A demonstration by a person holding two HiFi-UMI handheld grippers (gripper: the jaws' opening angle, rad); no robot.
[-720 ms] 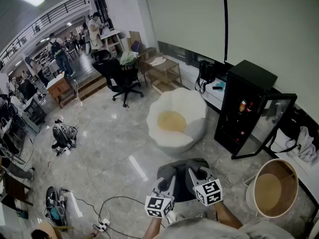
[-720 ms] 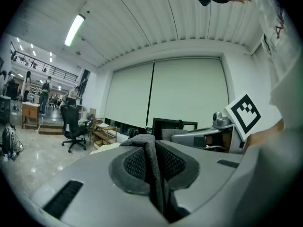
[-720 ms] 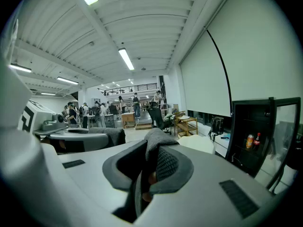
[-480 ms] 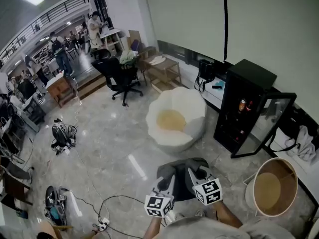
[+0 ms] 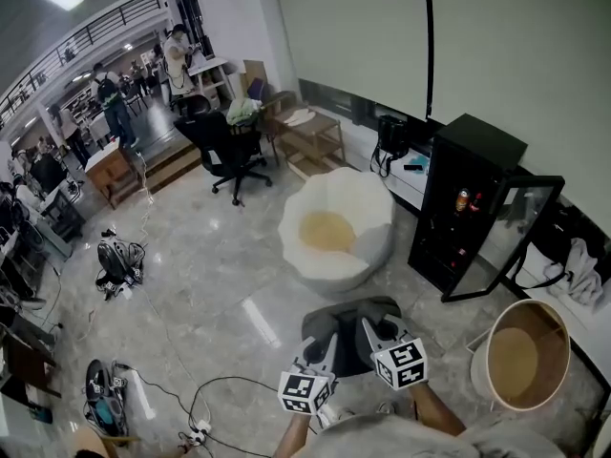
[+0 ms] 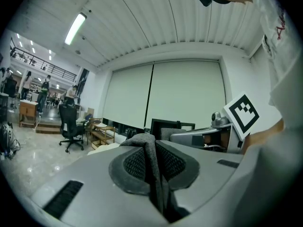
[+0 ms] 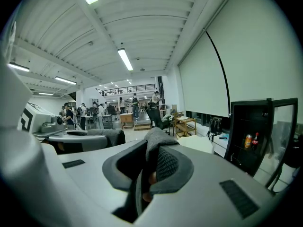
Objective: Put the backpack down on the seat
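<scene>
A dark grey backpack [image 5: 346, 324] hangs between my two grippers at the bottom middle of the head view, above the marble floor. My left gripper [image 5: 322, 348] is shut on a fold of its grey fabric [image 6: 150, 148], which stands pinched between the pads. My right gripper [image 5: 374, 333] is shut on another grey fold [image 7: 158, 140] of the same backpack. The seat [image 5: 368, 208], a white petal-shaped chair with a yellow cushion, stands on the floor just beyond the backpack, apart from it.
A black cabinet [image 5: 468, 194] with its glass door open stands right of the seat. A round tan tub [image 5: 520, 356] sits at my right. A black office chair [image 5: 229, 151] and a wooden shelf [image 5: 310, 136] stand further back. Cables [image 5: 205, 399] trail at the left.
The backpack and both grippers have edged slightly forward toward the seat. Both grips are unchanged.
</scene>
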